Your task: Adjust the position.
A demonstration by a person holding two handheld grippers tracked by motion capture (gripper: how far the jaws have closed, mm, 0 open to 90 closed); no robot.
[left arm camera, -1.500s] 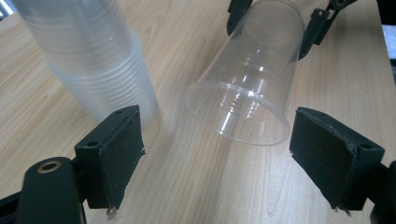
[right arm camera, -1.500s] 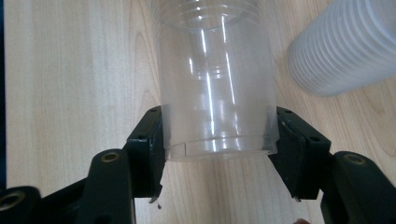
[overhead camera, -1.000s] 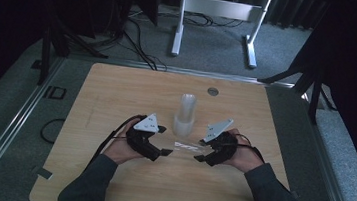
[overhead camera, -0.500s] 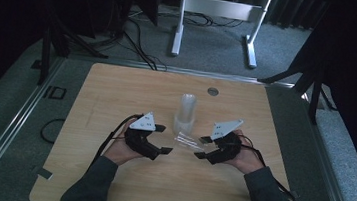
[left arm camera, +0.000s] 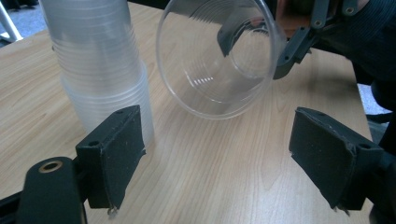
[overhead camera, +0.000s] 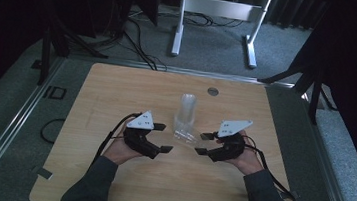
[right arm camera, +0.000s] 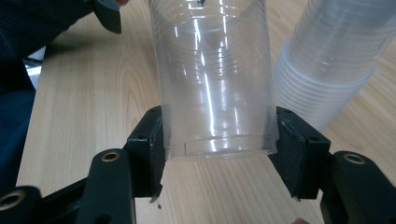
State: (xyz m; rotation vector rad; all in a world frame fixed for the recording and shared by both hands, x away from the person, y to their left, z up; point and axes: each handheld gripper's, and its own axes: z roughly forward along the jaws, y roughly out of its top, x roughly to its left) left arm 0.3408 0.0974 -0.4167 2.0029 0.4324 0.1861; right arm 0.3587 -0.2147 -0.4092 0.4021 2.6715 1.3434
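Near the middle of the high view, a tall stack of clear cups (overhead camera: 186,112) standing upright on the wooden table (overhead camera: 117,89). Just below it and a bit right, one clear cup (overhead camera: 186,135) lying sideways, pinched near its bottom end by the right gripper (overhead camera: 202,143), one black jaw pressed on each side. Seen close in the right gripper view: the single cup (right arm camera: 215,79) squeezed between both jaws, open mouth pointing away, the stack (right arm camera: 331,70) at the upper right. Probably held low like this to leave the rim free, so the other side can take it or look inside. At lower left of the middle, the left gripper (overhead camera: 161,138) spread wide and holding nothing. In the left gripper view, the cup's round mouth (left arm camera: 217,56) facing the camera at upper middle, up off the table, with the stack (left arm camera: 100,70) at upper left, very near the left jaw. Small gap between cup and stack, so a bump could tip the stack. Lots of bare wood at the bottom and left of the table for moving. Table edges well apart from both hands. A small round grey spot (overhead camera: 212,91) near the top edge, out of the way.
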